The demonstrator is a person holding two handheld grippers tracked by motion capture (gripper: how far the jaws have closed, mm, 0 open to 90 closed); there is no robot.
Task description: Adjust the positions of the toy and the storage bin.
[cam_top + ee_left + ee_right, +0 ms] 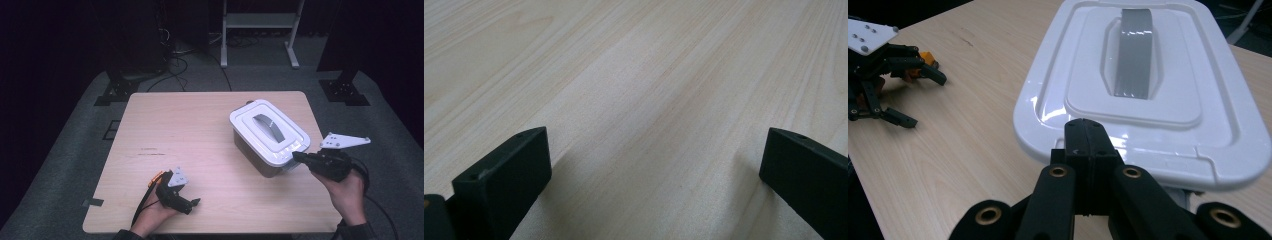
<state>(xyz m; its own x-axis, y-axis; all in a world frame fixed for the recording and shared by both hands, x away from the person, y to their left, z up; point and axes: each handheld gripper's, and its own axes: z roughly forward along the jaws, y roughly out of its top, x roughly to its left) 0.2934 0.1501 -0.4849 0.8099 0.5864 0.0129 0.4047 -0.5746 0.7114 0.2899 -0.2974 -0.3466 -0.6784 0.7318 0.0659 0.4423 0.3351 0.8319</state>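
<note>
A white lidded box (250, 117) with a grey handle (268, 127) set into its lid stands on the right half of the wooden table (175, 125). My right gripper (296, 156) hovers at the box's near right corner, its jaws shut flat against each other with nothing between them. In the right gripper view its tips (1085, 132) sit just in front of the lid's (1058, 75) near rim, below the handle (1134, 55). My left gripper (187, 195) rests at the table's front left, open, with bare wood between its jaws (656, 155).
The left gripper (918, 97) lies far off to the left in the right gripper view. Around the table are grey carpet, cables and dark stand feet (115, 92). A white metal frame (260, 22) stands at the back.
</note>
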